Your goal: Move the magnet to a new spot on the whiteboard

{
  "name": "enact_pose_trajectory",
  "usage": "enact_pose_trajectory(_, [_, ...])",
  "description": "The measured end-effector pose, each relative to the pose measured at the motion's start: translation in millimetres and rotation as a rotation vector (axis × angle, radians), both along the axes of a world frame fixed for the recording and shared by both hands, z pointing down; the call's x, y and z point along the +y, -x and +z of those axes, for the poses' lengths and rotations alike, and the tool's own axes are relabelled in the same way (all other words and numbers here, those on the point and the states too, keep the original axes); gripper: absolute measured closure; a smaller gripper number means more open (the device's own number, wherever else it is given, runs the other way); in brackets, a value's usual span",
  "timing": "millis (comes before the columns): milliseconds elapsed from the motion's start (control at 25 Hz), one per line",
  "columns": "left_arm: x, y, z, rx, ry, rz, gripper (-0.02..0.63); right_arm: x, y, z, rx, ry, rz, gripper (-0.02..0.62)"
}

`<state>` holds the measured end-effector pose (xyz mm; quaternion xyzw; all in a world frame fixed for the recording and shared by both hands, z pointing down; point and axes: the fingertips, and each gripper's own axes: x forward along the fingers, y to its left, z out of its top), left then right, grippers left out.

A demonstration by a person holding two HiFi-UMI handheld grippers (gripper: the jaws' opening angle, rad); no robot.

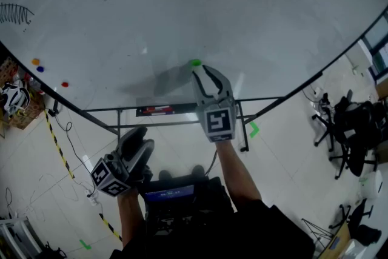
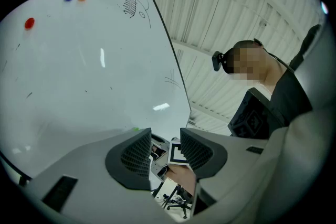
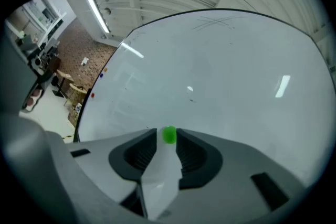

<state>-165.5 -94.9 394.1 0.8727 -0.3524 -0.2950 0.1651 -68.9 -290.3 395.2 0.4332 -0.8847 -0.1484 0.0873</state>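
We count four magnets on the whiteboard [image 1: 182, 9]: one green magnet [image 1: 195, 62] at mid-frame, and at the far left edge one orange magnet [image 1: 35, 61], one blue magnet [image 1: 40, 68] and one red magnet [image 1: 65, 84]. Two grippers — the right gripper [image 1: 200, 71] has its jaws clamped on the green magnet at the board; the left gripper [image 1: 140, 137], lower left, has its jaws apart, nothing between.

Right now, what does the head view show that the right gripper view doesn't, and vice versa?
Only the head view: the left gripper, held low and off the board, the board's stand and office chairs. Only the right gripper view: a ceiling light and, close up, jaws closed on either side of the green magnet. Both: the whiteboard, that magnet and the right gripper at it.
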Motion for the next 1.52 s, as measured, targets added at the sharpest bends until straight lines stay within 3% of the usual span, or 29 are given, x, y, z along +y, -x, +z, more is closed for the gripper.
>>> enact_pose_trajectory(120, [2.7,-3.6,3.1,0.021,0.025,0.028,0.437,12.2,-0.8,-5.3,-0.104,0.050,-0.075,0.451])
enact_pose_trajectory(320, [3.0,-3.1,-3.6,0.002,-0.027,0.021,0.437,34.1,-12.7,-9.6,-0.263,0.164,-0.196,0.457])
enact_pose_trajectory(680, [12.2,-8.0,7.2,0.049,0.016,0.142,0.437,84.2,-38.4,-13.9,-0.448,0.282,-0.273,0.518])
enact_pose_trajectory(1080, [24.3,-16.9,28.0,0.026,0.037,0.272,0.437,142.5,-55.4,4.9,-0.489,0.340,-0.208,0.552])
enact_pose_trajectory(1520, [56.6,-49.0,5.0,-0.026,-0.009,0.216,0.437,190.4,-82.9,-19.4,-0.518,0.297,-0.326,0.552])
